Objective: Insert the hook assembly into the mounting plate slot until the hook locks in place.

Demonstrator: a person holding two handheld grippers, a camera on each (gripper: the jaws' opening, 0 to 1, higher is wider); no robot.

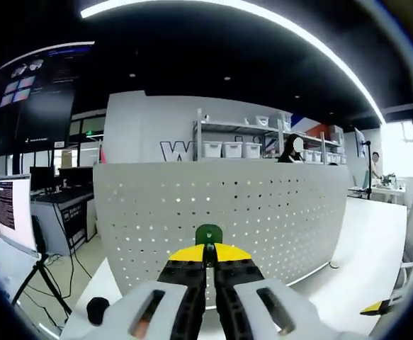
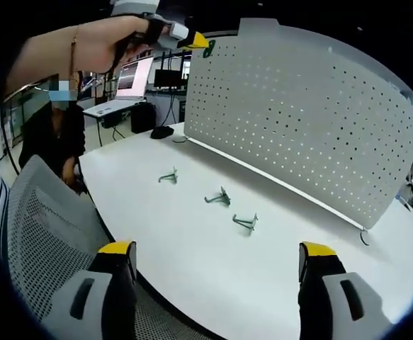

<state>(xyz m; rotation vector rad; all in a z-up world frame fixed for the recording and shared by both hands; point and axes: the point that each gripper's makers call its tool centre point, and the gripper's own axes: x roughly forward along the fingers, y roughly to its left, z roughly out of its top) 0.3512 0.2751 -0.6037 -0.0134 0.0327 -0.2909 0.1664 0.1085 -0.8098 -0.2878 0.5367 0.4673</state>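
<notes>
left gripper [image 1: 207, 263] jaws clamp green hook [image 1: 208, 234], pointing at pegboard [image 1: 263, 212]

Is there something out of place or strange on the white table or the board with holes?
Nothing stands out. Three hooks lie loose on the table, apart from each other. The perforated board stands upright, and the left claw holds a green hook before it.

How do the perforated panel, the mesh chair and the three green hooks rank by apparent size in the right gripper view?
1. Perforated panel.
2. Mesh chair, enlarged by nearness.
3. Three hooks: alike, unranked.
</notes>
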